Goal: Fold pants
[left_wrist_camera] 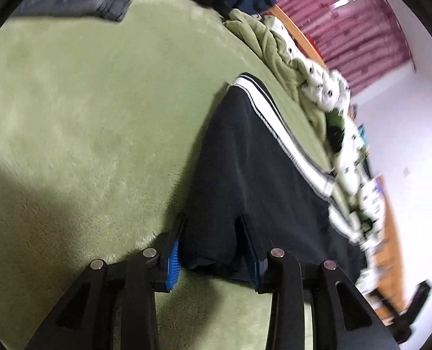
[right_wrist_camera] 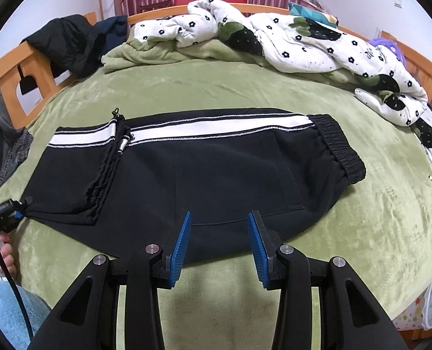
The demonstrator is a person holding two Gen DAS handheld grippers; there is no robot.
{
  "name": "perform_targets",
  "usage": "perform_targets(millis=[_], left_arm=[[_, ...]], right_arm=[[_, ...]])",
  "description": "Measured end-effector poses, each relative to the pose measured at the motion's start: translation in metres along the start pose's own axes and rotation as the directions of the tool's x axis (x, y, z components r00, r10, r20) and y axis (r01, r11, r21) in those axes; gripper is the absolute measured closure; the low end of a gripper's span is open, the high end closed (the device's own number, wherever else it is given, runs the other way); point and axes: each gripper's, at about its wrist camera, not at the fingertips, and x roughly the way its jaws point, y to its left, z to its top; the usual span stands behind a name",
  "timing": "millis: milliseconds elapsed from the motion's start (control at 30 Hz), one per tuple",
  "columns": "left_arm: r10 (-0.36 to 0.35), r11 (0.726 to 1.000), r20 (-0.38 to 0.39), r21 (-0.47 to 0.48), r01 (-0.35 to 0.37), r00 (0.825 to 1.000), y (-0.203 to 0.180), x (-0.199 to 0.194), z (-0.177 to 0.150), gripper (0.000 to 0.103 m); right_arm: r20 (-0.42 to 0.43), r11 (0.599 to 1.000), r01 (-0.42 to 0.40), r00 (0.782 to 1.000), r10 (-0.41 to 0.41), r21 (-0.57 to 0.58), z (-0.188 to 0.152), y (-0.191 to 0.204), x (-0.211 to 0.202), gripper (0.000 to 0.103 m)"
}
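Observation:
Black pants (right_wrist_camera: 216, 169) with a white side stripe lie folded lengthwise on the green bedspread (right_wrist_camera: 216, 87). Their elastic waistband (right_wrist_camera: 341, 151) is at the right and the leg ends are doubled back at the left. My right gripper (right_wrist_camera: 219, 218) hovers open over the near edge of the pants, with nothing pinched. In the left wrist view my left gripper (left_wrist_camera: 212, 221) stands open with the end of the pants (left_wrist_camera: 245, 160) lying slack between its fingers. The same gripper (right_wrist_camera: 9, 207) shows at the left corner of the pants, held by a hand (right_wrist_camera: 0, 256).
A white flowered quilt (right_wrist_camera: 303, 38) and a green blanket are bunched along the far side of the bed. A dark jacket (right_wrist_camera: 67, 40) hangs on the wooden bed frame (right_wrist_camera: 12, 67). Grey jeans (right_wrist_camera: 0, 134) lie at the left edge. Red curtains hang behind.

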Motion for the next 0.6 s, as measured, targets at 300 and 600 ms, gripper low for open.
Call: perform_targets(millis=[300,600], left_arm=[[0.021,0.999,0.009,0.034,-0.022,1.0,-0.01,0.0,-0.003,0.084],[0.199,0.933,0.073,0.29,-0.212,0.977,-0.104,-0.017,0.006,0.091]], right_arm=[[-0.036,1.0,-0.007,0.999,0.008,0.015,0.002,0.001,0.011,0.063],[0.014,0.999,-0.024,1.0,0.023,0.041,0.004,-0.012,-0.003,0.063]])
